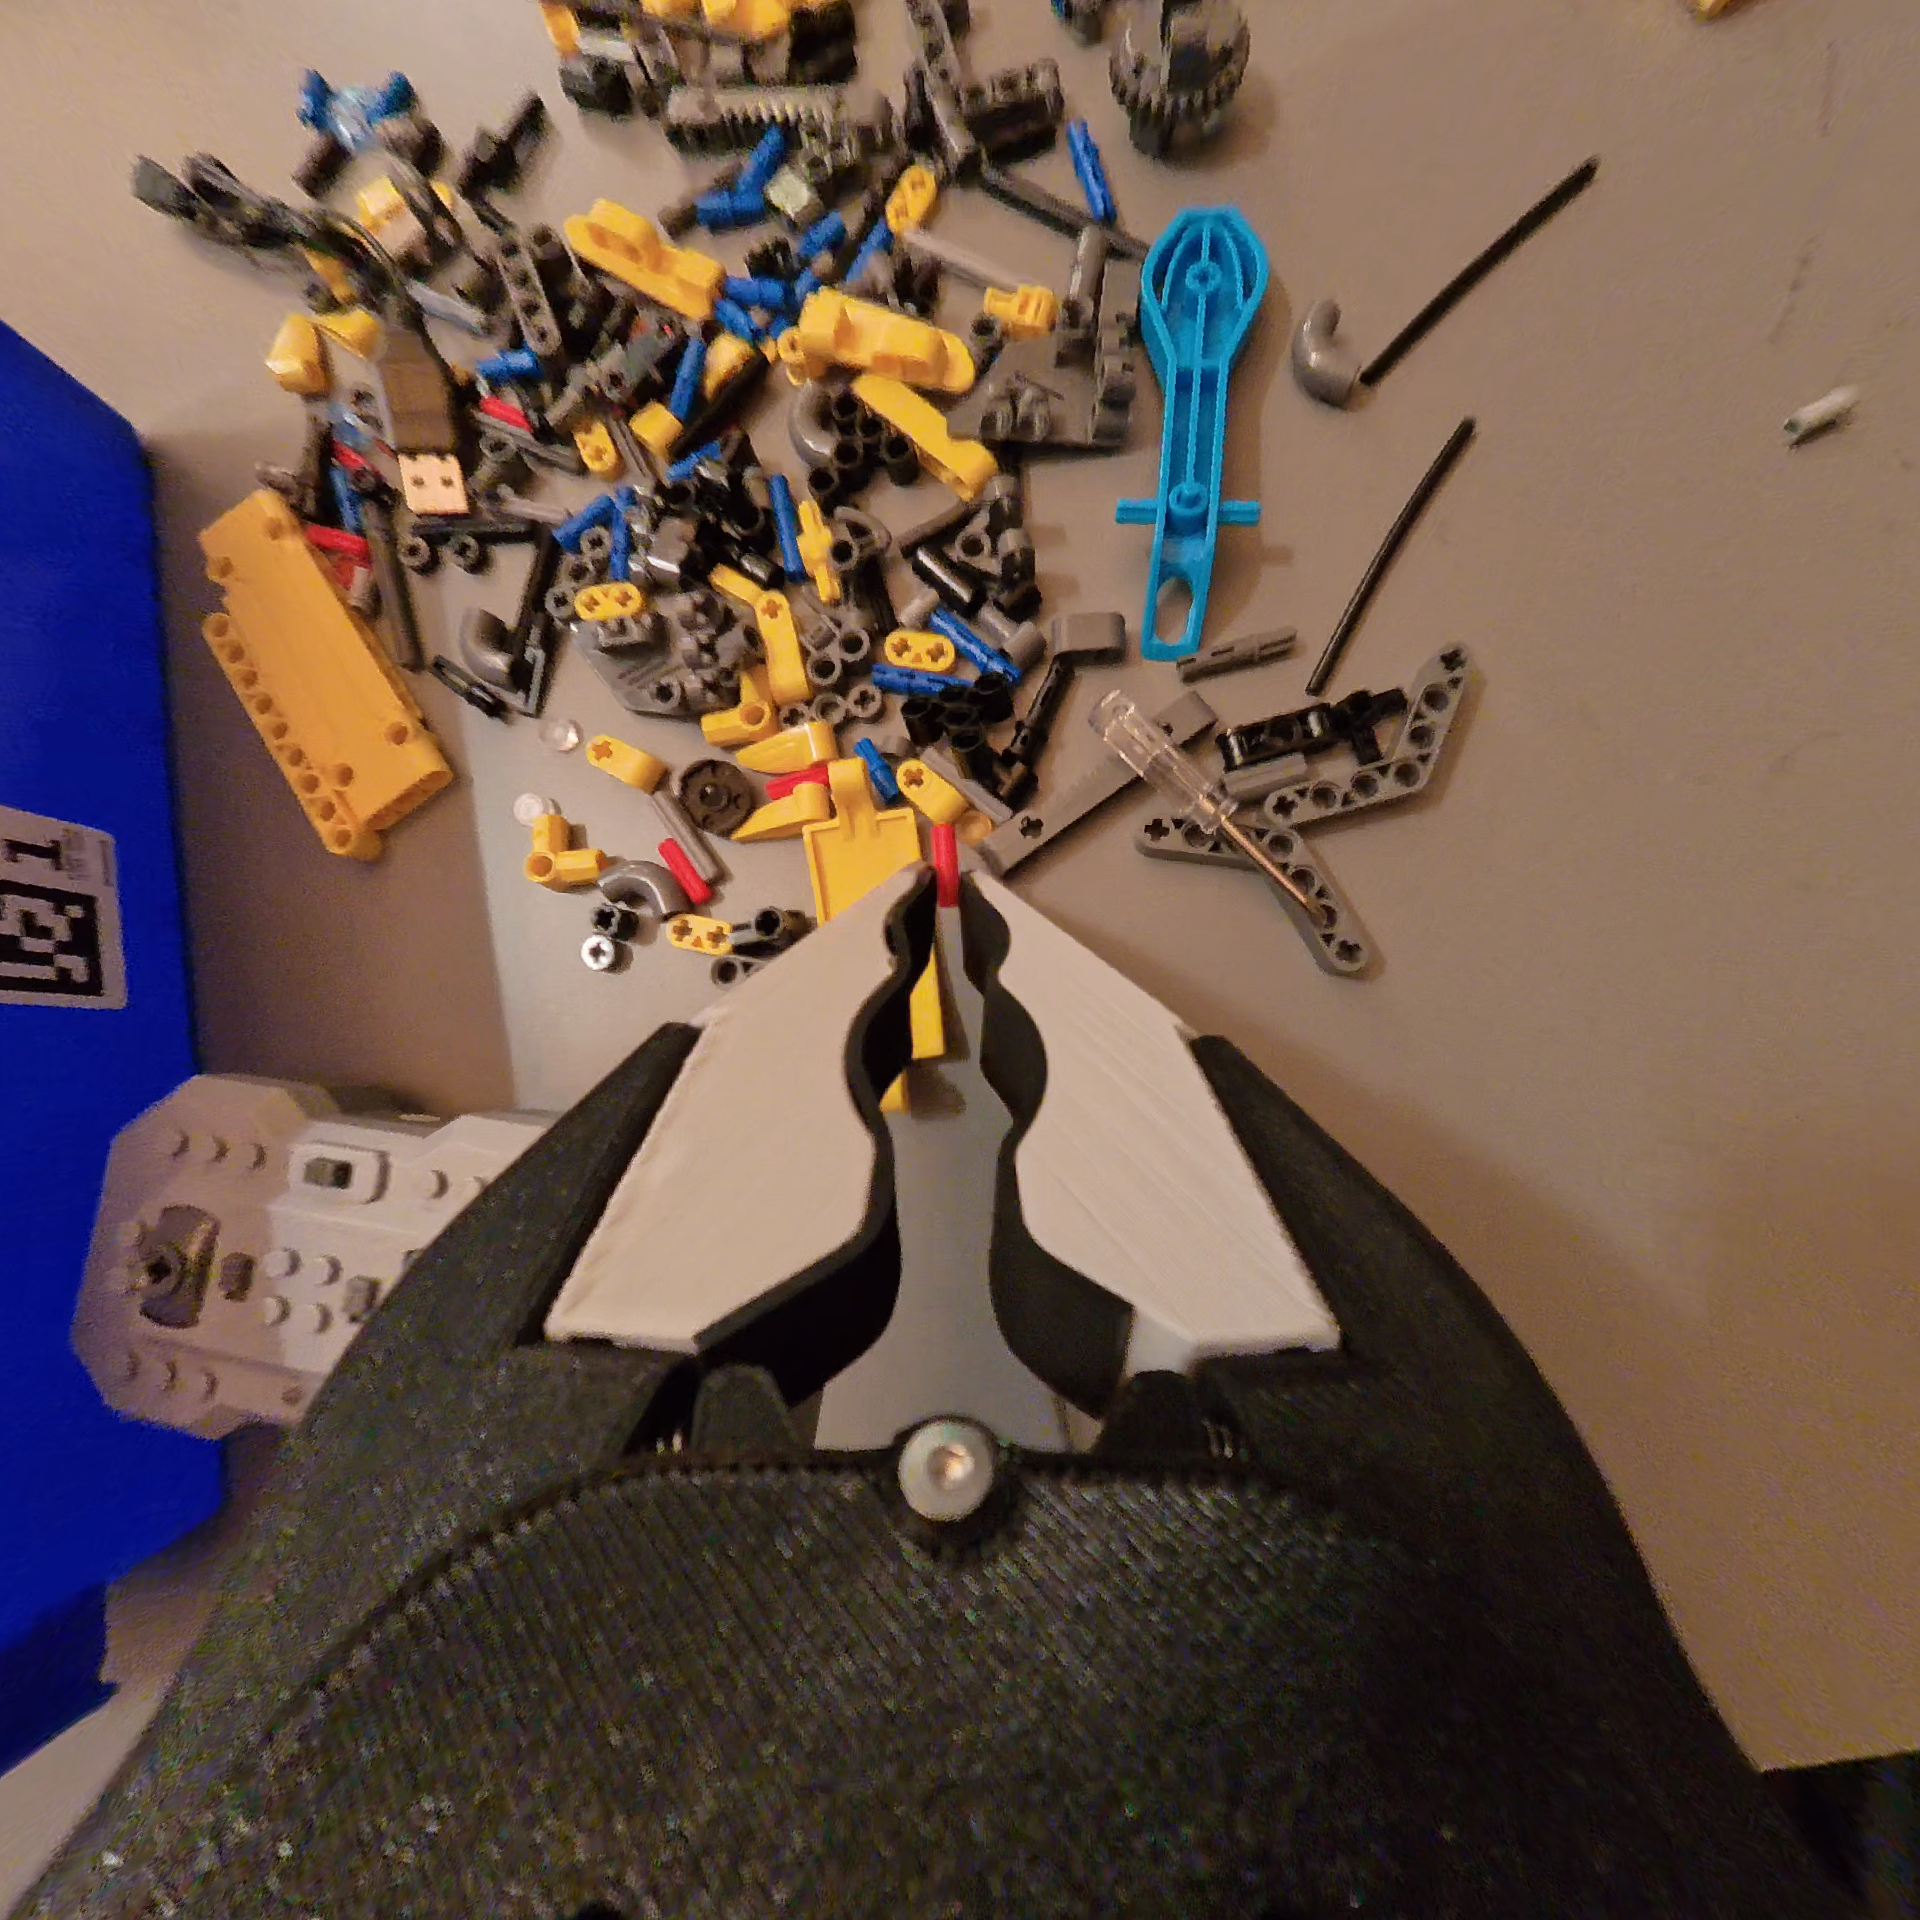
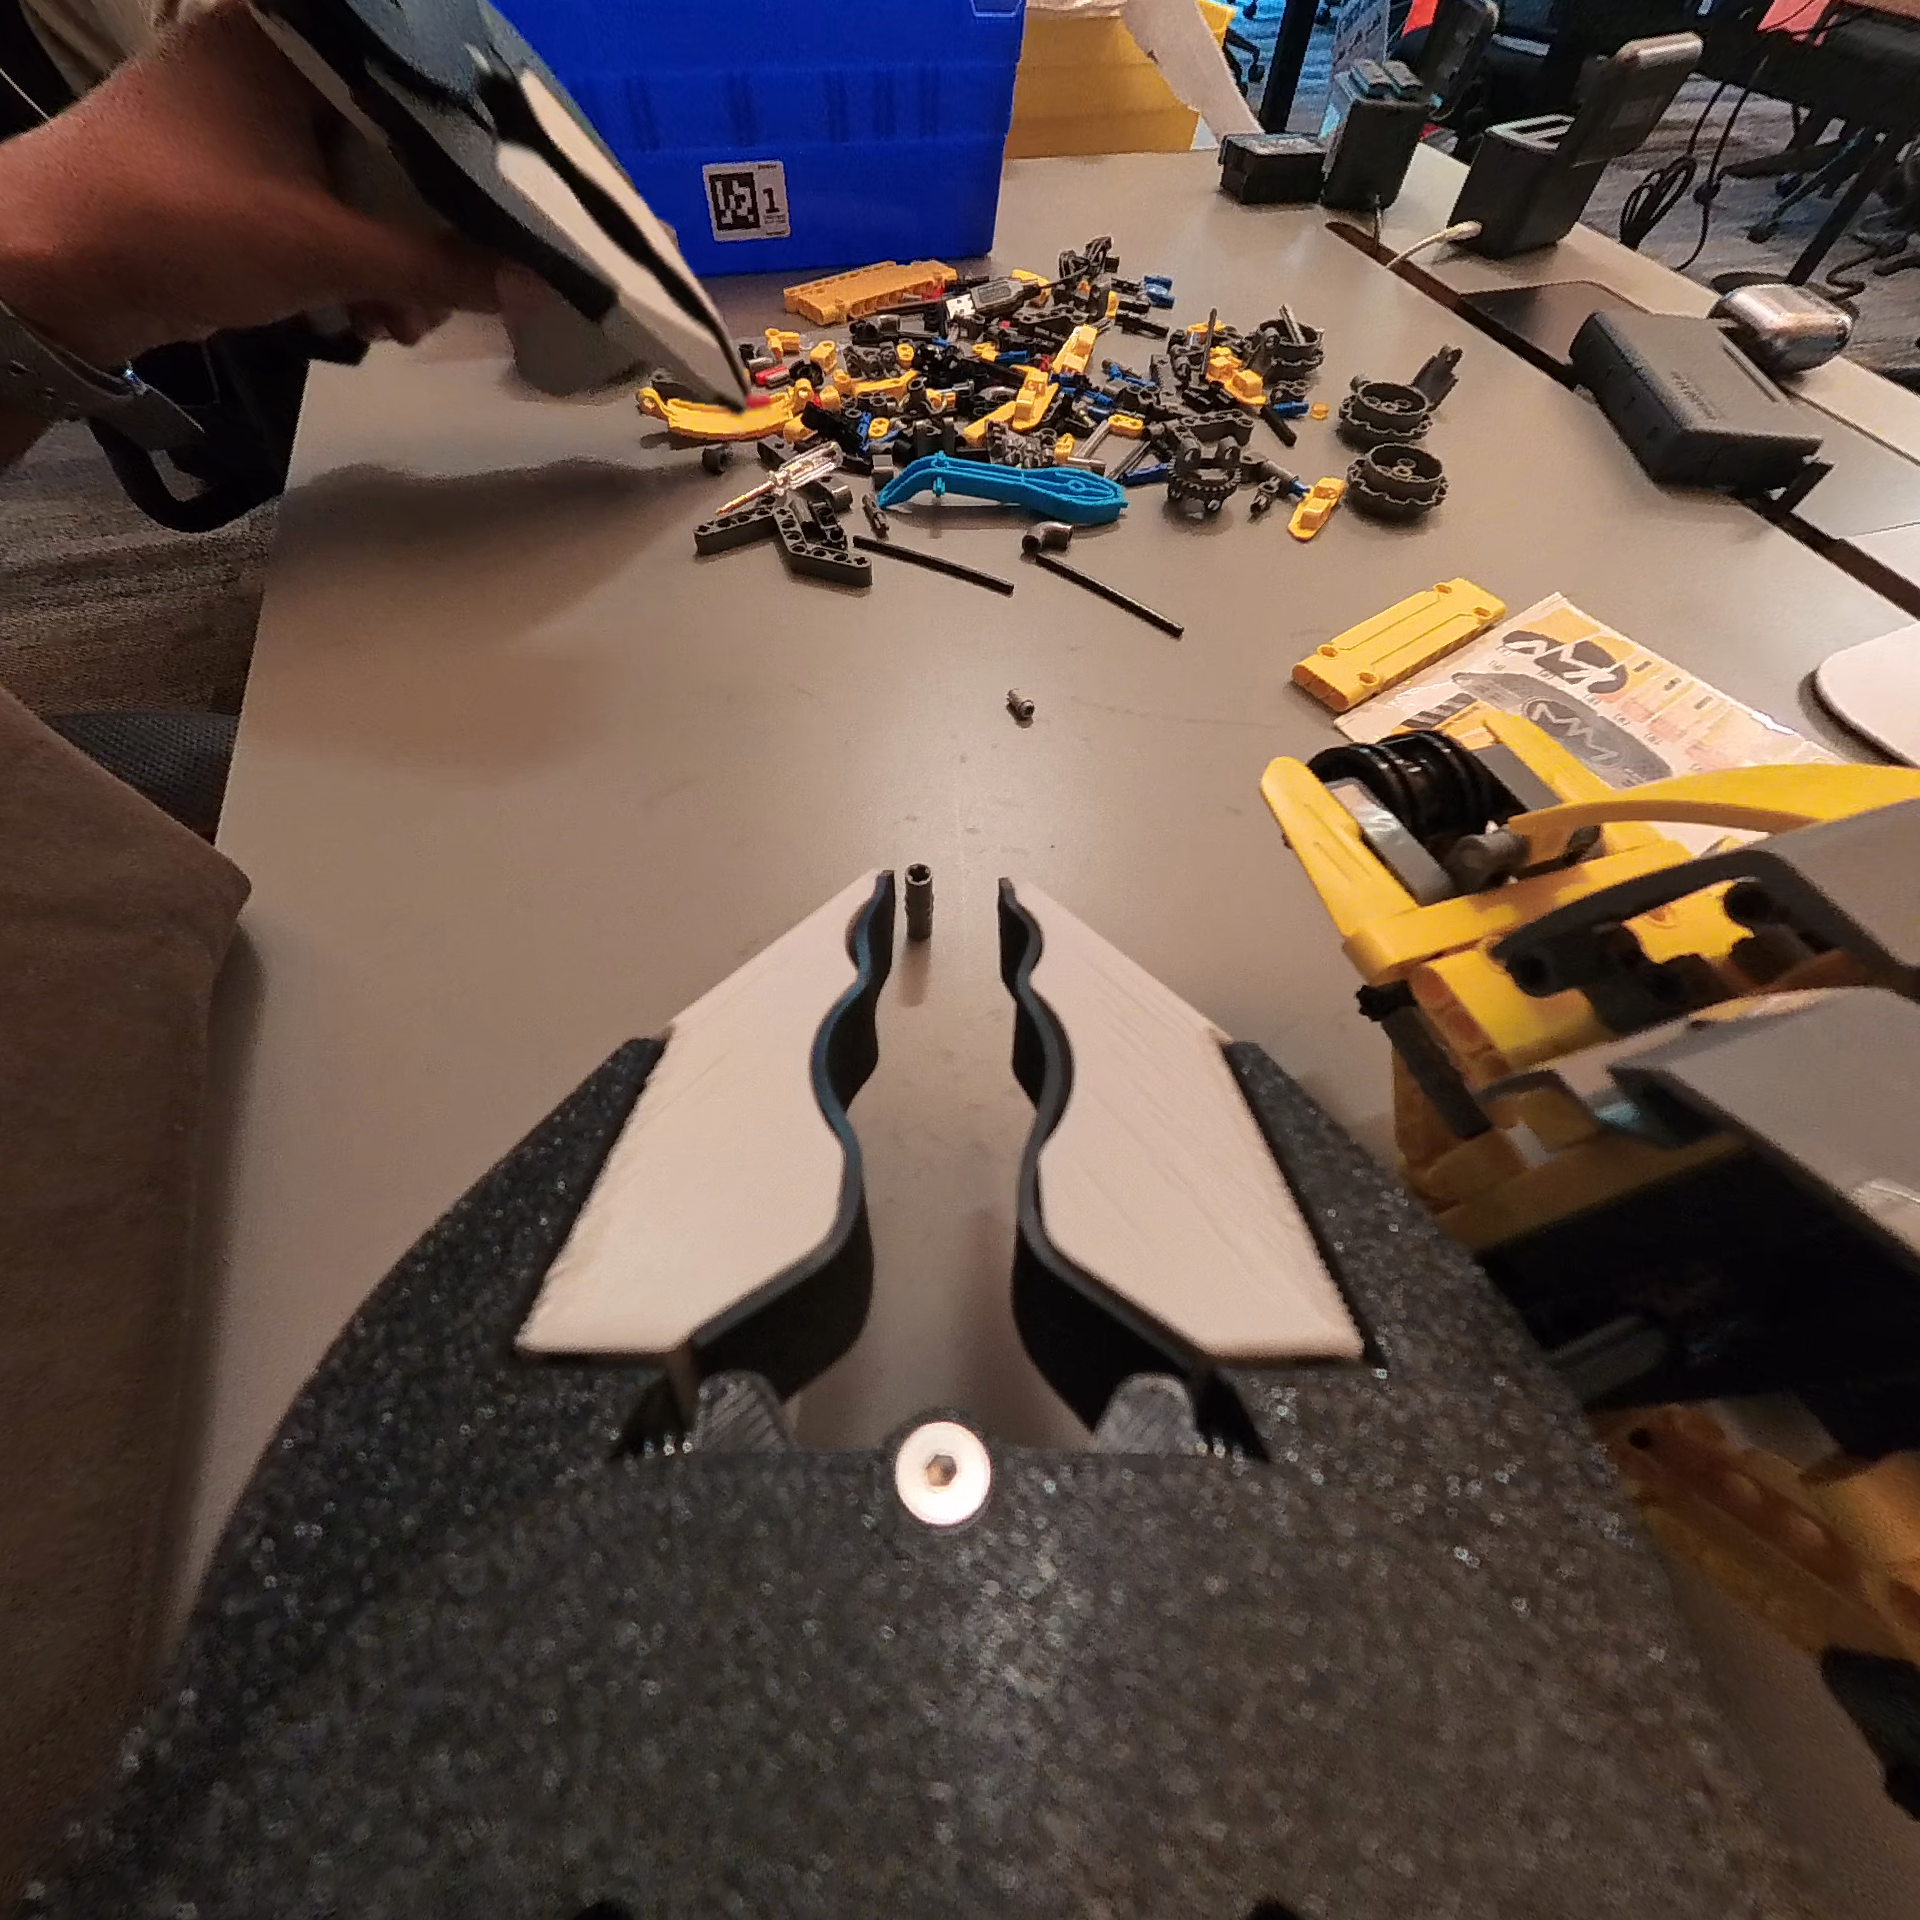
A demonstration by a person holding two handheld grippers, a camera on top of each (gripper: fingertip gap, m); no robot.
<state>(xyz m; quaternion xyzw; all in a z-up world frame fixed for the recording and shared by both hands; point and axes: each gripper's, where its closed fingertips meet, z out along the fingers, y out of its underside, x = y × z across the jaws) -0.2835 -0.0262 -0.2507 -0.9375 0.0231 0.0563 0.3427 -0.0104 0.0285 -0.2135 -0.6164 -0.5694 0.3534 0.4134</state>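
My left gripper point(image 1: 943, 885) is shut on a small red pin point(image 1: 943, 860), just above a yellow flat part point(image 1: 862, 852) at the near edge of a pile of yellow, blue, black and grey building-toy parts point(image 1: 779, 468). In the right wrist view the left gripper point(image 2: 744, 395) is held by a hand at the upper left, its tip over a curved yellow part point(image 2: 717, 418). My right gripper point(image 2: 943, 891) is open low over the grey table point(image 2: 623, 779). A small dark grey pin point(image 2: 918, 902) stands between its fingertips, nearer the left one.
A partly built yellow model point(image 2: 1507, 935) stands close on the right. A light blue lever tool point(image 2: 997, 488), a yellow panel point(image 2: 1397, 634) and a sticker sheet point(image 2: 1621, 686) lie beyond. A blue bin point(image 2: 831, 125) stands at the back, a grey box part point(image 1: 260, 1247) beside it. There is about 30 centimetres between the tips of the two grippers.
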